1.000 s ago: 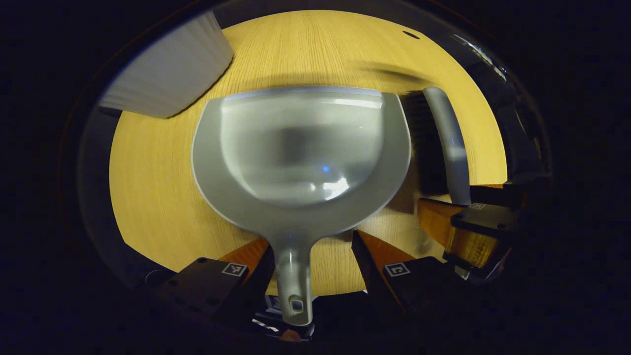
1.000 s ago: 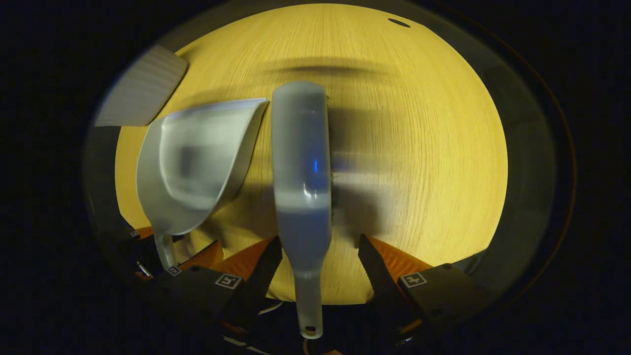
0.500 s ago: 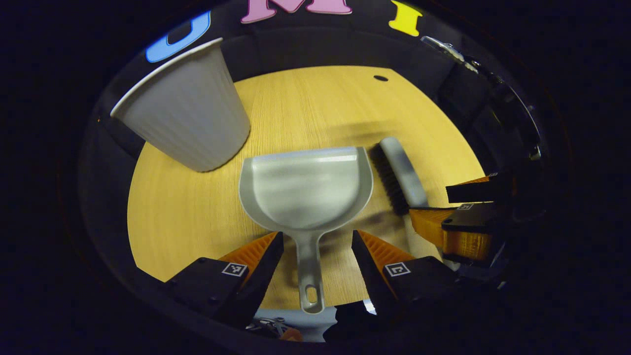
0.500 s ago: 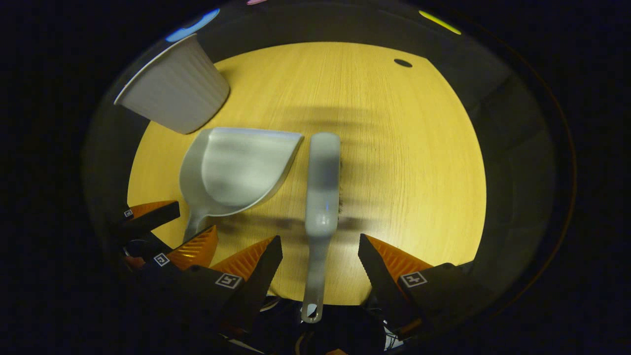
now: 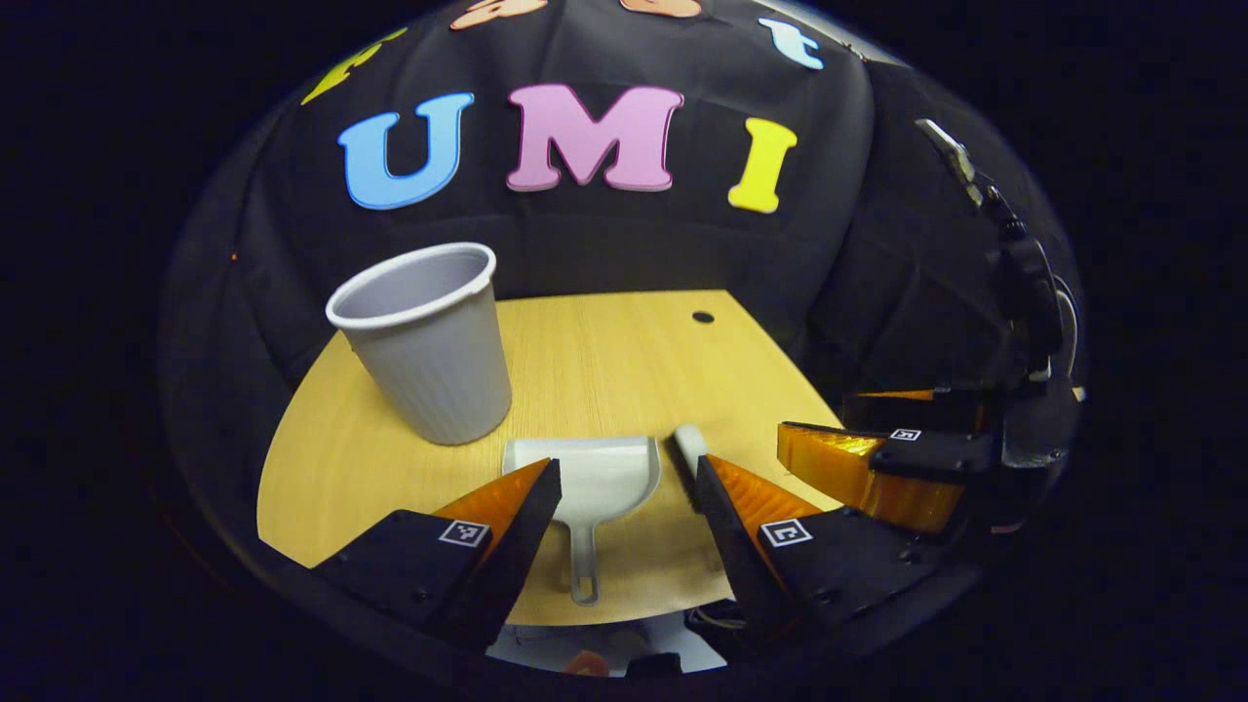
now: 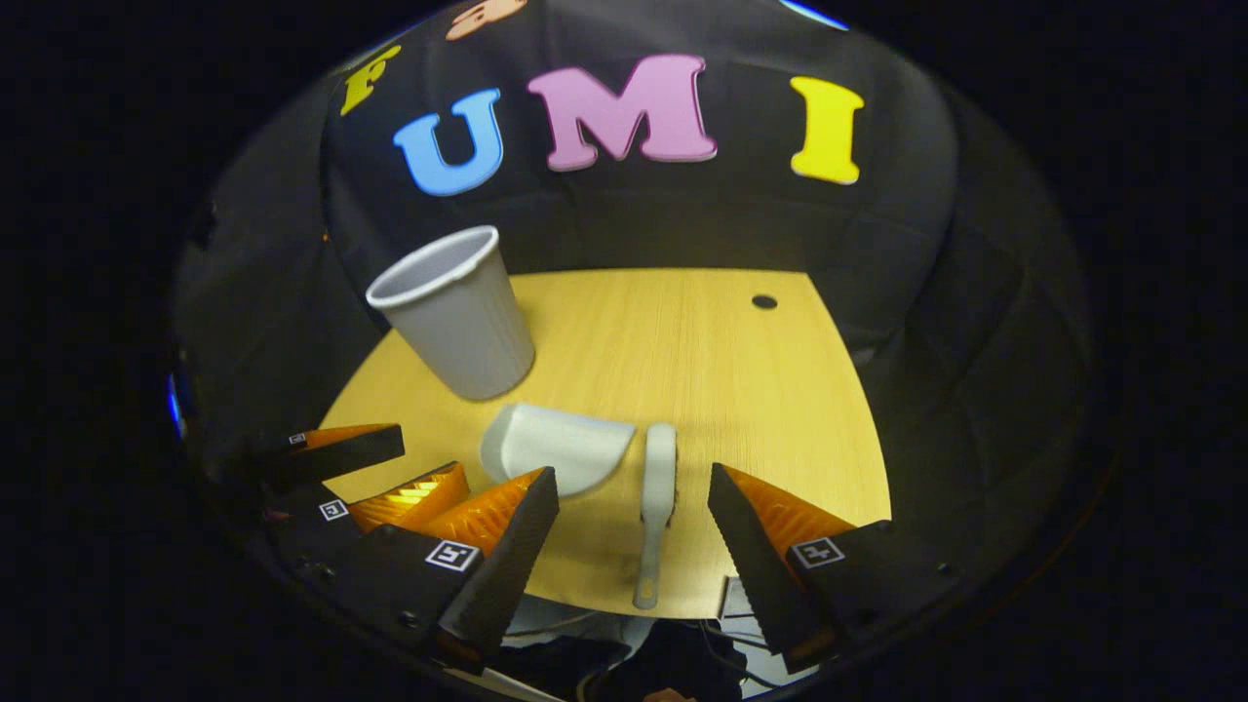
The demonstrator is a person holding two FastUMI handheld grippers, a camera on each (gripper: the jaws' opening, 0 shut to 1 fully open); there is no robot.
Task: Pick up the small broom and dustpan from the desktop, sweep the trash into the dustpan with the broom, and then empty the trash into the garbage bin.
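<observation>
Meanwhile, both grippers are hovering wide open and empty above the desk's (image 6: 780, 390) near edge. Left gripper (image 5: 624, 487) is framing the dustpan (image 5: 595, 473); right gripper (image 6: 634, 507) is framing the broom (image 6: 658, 487). Both tools are lying side by side near the bin (image 5: 429, 341).

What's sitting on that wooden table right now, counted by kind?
Bin: 1
Dustpan: 1
Small broom: 1
Total: 3, all lying on the table.
</observation>
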